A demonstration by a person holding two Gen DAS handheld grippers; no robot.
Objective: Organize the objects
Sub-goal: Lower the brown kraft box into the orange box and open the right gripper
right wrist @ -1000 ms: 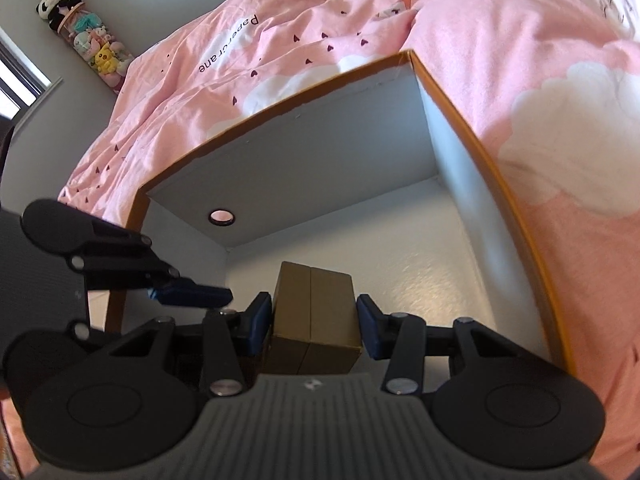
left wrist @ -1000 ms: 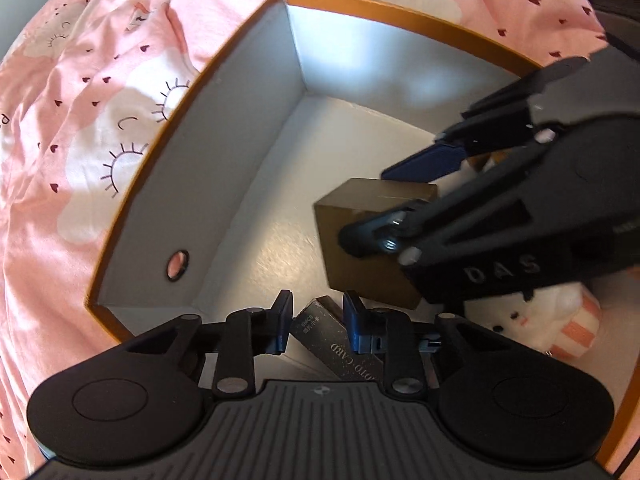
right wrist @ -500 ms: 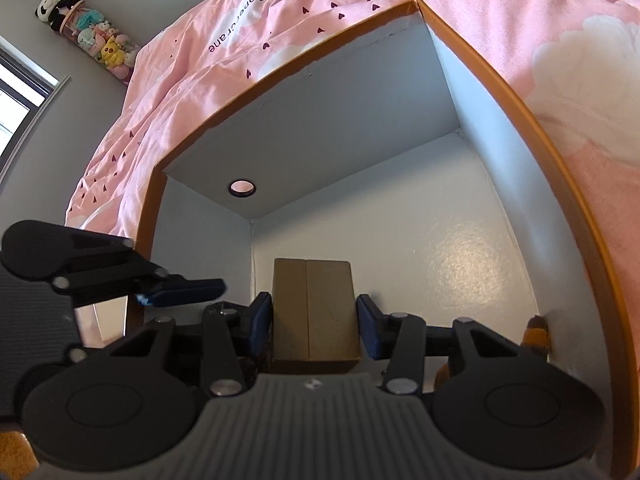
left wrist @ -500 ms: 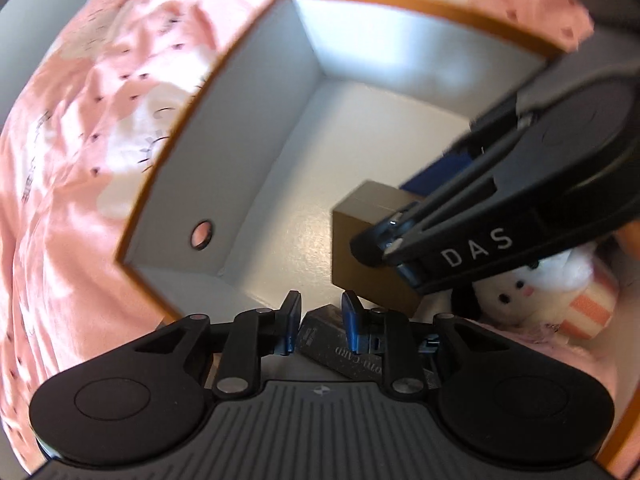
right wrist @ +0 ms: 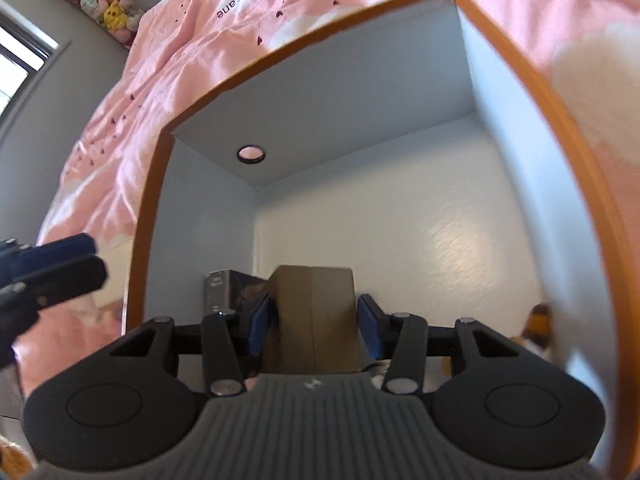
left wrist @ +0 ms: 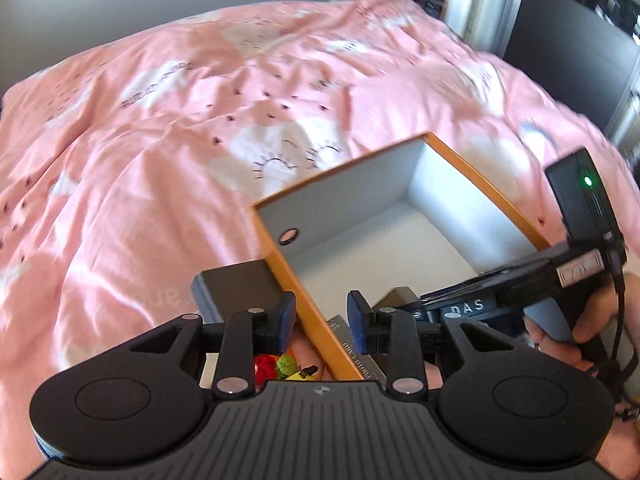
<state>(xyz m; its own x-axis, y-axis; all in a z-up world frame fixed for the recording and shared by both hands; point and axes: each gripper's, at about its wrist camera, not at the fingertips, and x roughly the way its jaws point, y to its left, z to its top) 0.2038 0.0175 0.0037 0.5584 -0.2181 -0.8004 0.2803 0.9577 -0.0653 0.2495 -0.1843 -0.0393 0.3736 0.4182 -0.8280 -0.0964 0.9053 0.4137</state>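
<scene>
Right wrist view | brown cardboard box [right wrist: 314, 316] already down in the orange-rimmed storage box [right wrist: 520, 76], photo-card pack [right wrist: 224, 292] beside it | right gripper [right wrist: 314, 322] fingers apart, flanking it, not squeezing | left gripper [left wrist: 321, 317] open, empty, straddling the rim | dark grey case [left wrist: 236, 286] outside on the pink duvet [left wrist: 160, 140], probably still to pack
</scene>
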